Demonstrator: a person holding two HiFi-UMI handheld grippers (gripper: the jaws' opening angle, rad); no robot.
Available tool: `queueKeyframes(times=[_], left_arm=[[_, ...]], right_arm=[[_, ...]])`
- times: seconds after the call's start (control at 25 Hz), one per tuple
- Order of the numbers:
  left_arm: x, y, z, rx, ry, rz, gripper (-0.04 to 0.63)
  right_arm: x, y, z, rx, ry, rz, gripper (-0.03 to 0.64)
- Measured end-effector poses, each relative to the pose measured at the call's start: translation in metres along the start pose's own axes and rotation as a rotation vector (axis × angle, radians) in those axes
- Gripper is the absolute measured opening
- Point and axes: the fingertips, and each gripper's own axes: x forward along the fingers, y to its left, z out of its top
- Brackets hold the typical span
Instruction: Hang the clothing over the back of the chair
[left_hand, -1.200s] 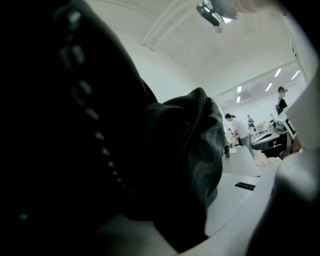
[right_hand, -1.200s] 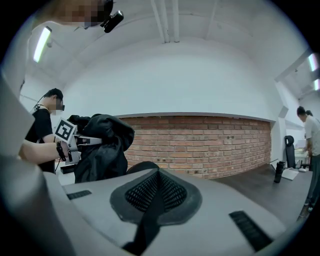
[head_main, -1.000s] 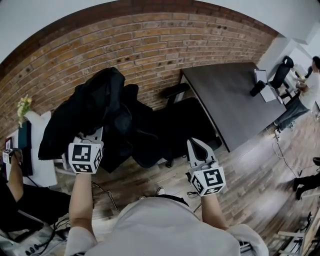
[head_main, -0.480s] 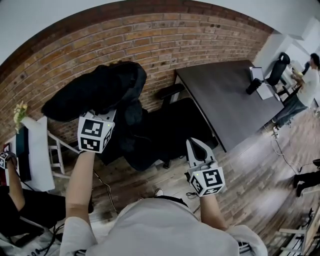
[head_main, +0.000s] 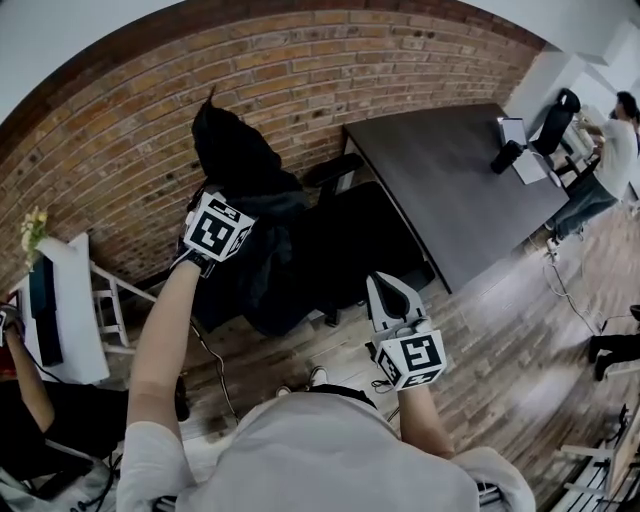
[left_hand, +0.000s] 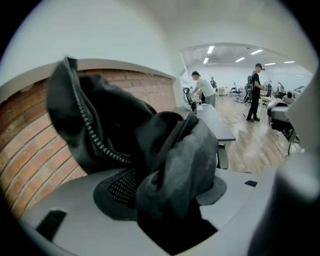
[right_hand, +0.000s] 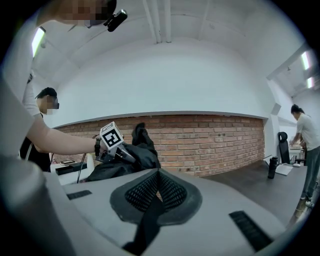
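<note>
A black zip jacket is bunched over the top of the black office chair by the brick wall. My left gripper reaches into it from the left, its tips buried in the cloth. In the left gripper view the jaws are opening, and a fold of the jacket lies loosely in the gap of the left gripper. My right gripper hovers in front of the chair seat, apart from the jacket. In its own view the right gripper is shut with nothing in it.
A dark table stands right of the chair, with a bottle at its far end. A white rack stands at the left, a seated person beside it. Other people stand far right. The brick wall lies behind.
My left gripper swung the jacket from the left, up and over to the chair back, then dipped toward it. The jacket now rests on the chair. The right gripper stayed put.
</note>
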Motion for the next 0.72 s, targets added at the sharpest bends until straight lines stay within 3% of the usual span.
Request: queueKeyframes(times=[0.16,0.4,0.72], left_arm=[[0.016,-0.003,-0.011,0.012,0.085,-0.016,0.329],[0.024,0.004,-0.018,0.053,0.142,0.037,0.395],[0.004,0.007,-0.013,0.072,0.087,0.069,0.44]], right_arm=[[0.0,-0.003,-0.001,0.007,-0.005,-0.001,0.018],[0.002,-0.002,-0.003,0.016,-0.006,0.011,0.018],[0.007,0.005,-0.005,0.027,-0.004,0.027,0.018]])
